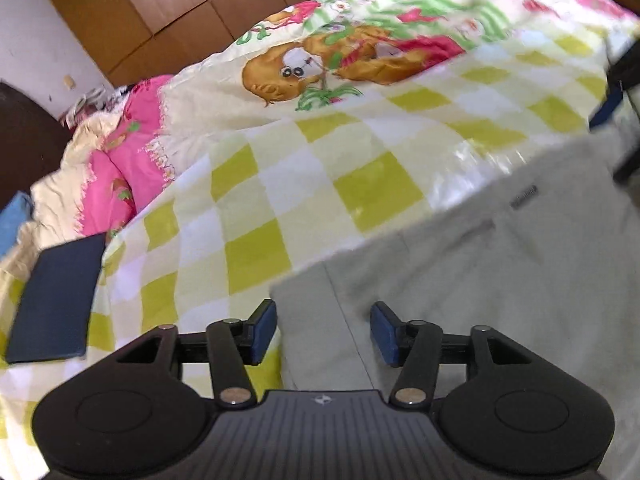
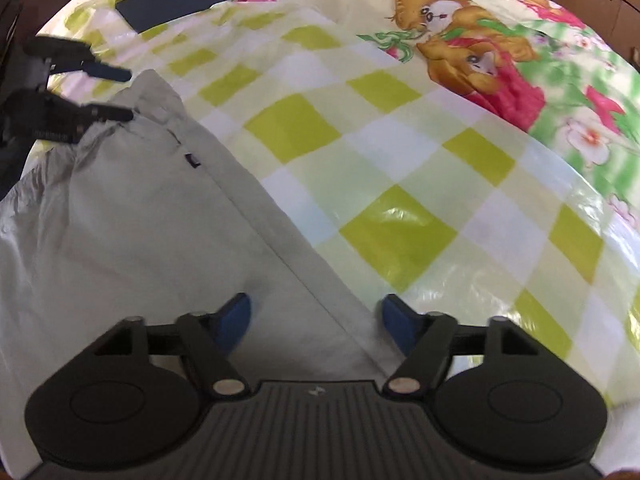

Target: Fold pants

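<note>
Light grey pants (image 1: 500, 280) lie flat on a yellow-and-white checked bedspread (image 1: 280, 184). In the left wrist view my left gripper (image 1: 324, 330) is open, its blue pads astride the pants' near corner edge. In the right wrist view the pants (image 2: 140, 220) fill the left side, with a small dark label (image 2: 193, 161) near a seam. My right gripper (image 2: 316, 320) is open, straddling the pants' long edge. The left gripper (image 2: 120, 94) shows at the far left of that view, open at the pants' far end. The right gripper's blue pad (image 1: 608, 106) shows at the left wrist view's right edge.
A dark blue flat rectangle (image 1: 56, 300) lies on the bed at the left; it also shows in the right wrist view (image 2: 172, 0). A pink and cartoon-print quilt (image 1: 320, 64) is heaped behind. Brown wardrobe doors (image 1: 160, 12) stand beyond the bed.
</note>
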`<state>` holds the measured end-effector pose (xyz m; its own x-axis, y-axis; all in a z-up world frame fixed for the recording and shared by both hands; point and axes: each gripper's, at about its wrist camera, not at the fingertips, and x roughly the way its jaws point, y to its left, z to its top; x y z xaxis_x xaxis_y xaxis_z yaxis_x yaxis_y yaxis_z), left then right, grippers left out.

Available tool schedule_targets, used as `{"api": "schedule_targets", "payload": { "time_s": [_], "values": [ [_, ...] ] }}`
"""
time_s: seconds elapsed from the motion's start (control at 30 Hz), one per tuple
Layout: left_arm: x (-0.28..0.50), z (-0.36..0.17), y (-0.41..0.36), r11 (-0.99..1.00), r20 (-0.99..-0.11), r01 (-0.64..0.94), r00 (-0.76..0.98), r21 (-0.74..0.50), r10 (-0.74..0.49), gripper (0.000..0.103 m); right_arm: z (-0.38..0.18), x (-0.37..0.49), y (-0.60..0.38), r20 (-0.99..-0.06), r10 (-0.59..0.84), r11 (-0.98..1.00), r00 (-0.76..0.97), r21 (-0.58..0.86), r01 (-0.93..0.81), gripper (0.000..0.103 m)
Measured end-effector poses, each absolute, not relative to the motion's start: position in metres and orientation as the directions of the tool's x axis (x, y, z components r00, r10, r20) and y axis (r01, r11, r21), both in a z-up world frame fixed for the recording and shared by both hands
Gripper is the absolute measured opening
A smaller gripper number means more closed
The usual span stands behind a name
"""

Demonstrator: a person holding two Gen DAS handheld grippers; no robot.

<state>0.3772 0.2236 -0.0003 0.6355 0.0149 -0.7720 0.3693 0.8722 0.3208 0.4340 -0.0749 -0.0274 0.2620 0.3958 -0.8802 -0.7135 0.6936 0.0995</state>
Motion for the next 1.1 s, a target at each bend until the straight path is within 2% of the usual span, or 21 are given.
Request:
{"api": "schedule_targets", "payload": {
  "time_s": [0.17, 0.2, 0.23, 0.27, 0.3, 0.33, 0.37, 0.4, 0.47, 0.67, 0.87, 1.0, 1.1],
  "values": [
    [0.404, -0.018, 0.233, 0.900, -0.829, 0.363, 0.559, 0.240, -0.004, 0.075, -0.034, 0.429, -0.077, -0.868, 0.408, 0.712, 0.283, 0.108, -0.694, 0.080],
    [0.406, -0.020, 0.235, 0.913, -0.835, 0.345, 0.550, 0.218, -0.008, 0.068, -0.033, 0.428, -0.078, -0.867, 0.409, 0.717, 0.286, 0.112, -0.688, 0.075],
    [0.407, -0.020, 0.235, 0.925, -0.837, 0.322, 0.548, 0.202, -0.008, 0.052, -0.030, 0.425, -0.078, -0.868, 0.408, 0.722, 0.284, 0.116, -0.682, 0.071],
    [0.406, -0.019, 0.233, 0.928, -0.834, 0.314, 0.552, 0.200, -0.007, 0.049, -0.026, 0.423, -0.077, -0.868, 0.408, 0.723, 0.282, 0.119, -0.681, 0.056],
    [0.404, -0.017, 0.230, 0.924, -0.829, 0.319, 0.560, 0.212, -0.003, 0.041, -0.021, 0.421, -0.076, -0.870, 0.403, 0.726, 0.284, 0.115, -0.678, 0.039],
    [0.402, -0.017, 0.225, 0.915, -0.824, 0.329, 0.567, 0.234, 0.007, 0.037, -0.016, 0.421, -0.075, -0.873, 0.394, 0.730, 0.287, 0.107, -0.675, 0.032],
    [0.399, -0.016, 0.221, 0.906, -0.818, 0.336, 0.575, 0.258, 0.020, 0.036, -0.012, 0.421, -0.073, -0.875, 0.390, 0.731, 0.288, 0.104, -0.674, 0.019],
    [0.398, -0.015, 0.218, 0.901, -0.811, 0.335, 0.584, 0.275, 0.031, 0.035, -0.006, 0.420, -0.071, -0.874, 0.388, 0.734, 0.293, 0.100, -0.672, 0.011],
    [0.394, -0.008, 0.216, 0.900, -0.788, 0.317, 0.613, 0.299, 0.046, 0.035, 0.004, 0.417, -0.069, -0.868, 0.376, 0.743, 0.324, 0.073, -0.665, 0.006],
    [0.368, 0.044, 0.231, 0.927, -0.687, 0.243, 0.726, 0.287, 0.022, 0.035, 0.063, 0.395, -0.074, -0.794, 0.386, 0.771, 0.471, -0.003, -0.637, 0.005],
    [0.293, 0.098, 0.256, 0.953, -0.544, 0.191, 0.838, 0.235, -0.034, 0.035, 0.136, 0.304, -0.077, -0.657, 0.446, 0.769, 0.608, -0.066, -0.635, 0.005],
    [0.217, 0.092, 0.271, 0.968, -0.518, 0.174, 0.853, 0.182, -0.056, 0.035, 0.127, 0.217, -0.062, -0.685, 0.455, 0.732, 0.568, -0.075, -0.677, 0.005],
    [0.165, 0.065, 0.283, 0.980, -0.552, 0.149, 0.832, 0.130, -0.053, 0.035, 0.082, 0.166, -0.046, -0.777, 0.469, 0.711, 0.419, 0.050, -0.702, 0.005]
  ]
}}
